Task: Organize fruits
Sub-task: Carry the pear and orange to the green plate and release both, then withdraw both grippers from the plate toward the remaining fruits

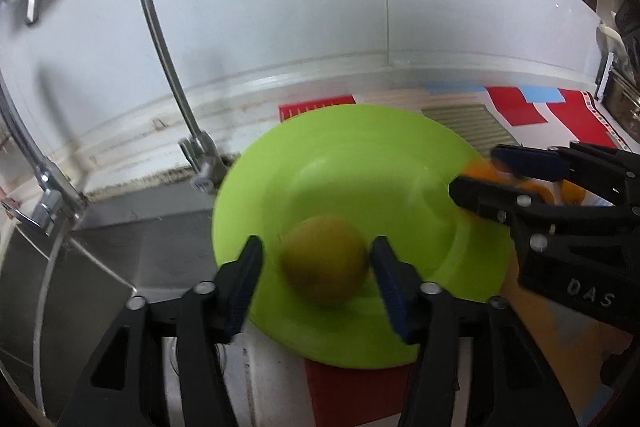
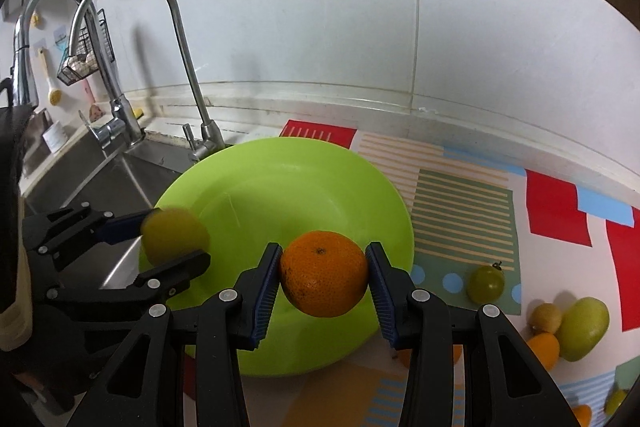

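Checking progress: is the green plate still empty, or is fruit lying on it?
Cannot tell. The green plate is bare where it shows, but an orange and a yellow-green fruit sit between gripper fingers over it; contact is unclear.

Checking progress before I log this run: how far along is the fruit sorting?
Nothing rests on the round lime-green plate yet. In hand: the left gripper has a yellow-green round fruit between its fingers and the right gripper an orange mandarin, both over the plate, pads slightly clear. Left: a green grape-like fruit and a cluster of yellow and green fruits on the patterned mat.
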Available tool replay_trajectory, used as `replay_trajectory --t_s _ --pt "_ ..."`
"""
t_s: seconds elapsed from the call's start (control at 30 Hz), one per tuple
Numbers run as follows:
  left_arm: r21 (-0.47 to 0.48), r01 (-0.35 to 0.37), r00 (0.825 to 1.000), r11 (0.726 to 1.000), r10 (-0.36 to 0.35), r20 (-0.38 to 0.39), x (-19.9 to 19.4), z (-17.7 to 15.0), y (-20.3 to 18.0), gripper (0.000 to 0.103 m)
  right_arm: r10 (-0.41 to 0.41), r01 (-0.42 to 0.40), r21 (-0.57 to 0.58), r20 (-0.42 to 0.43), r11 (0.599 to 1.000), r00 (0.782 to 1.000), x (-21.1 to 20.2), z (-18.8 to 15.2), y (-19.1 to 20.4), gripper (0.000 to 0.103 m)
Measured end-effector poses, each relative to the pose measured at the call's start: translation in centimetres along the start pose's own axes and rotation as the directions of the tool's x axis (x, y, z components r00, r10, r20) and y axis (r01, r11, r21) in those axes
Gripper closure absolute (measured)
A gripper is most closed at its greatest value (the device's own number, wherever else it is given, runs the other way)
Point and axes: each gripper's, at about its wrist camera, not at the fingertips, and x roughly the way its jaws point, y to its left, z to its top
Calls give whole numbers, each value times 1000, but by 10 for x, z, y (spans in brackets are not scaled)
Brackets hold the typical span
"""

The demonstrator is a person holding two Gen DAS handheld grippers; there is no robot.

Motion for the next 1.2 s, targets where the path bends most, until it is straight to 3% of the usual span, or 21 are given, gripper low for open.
replay_trajectory --t_s 0.23,0.47,0.9,1.2 --pt "-57 -10 999 998 12 31 -22 1 6 36 -39 38 33 51 999 998 -22 0 -4 47" --pt "-114 3 998 994 4 60 -51 -3 3 31 -95 89 63 96 994 991 -59 -6 -6 36" --pt "-109 4 992 994 10 128 -106 -21 -15 22 -196 178 113 170 977 966 -129 -32 -3 22" --pt "-88 18 983 996 -1 183 -135 -24 -39 18 -254 224 165 192 960 948 -168 -56 -13 18"
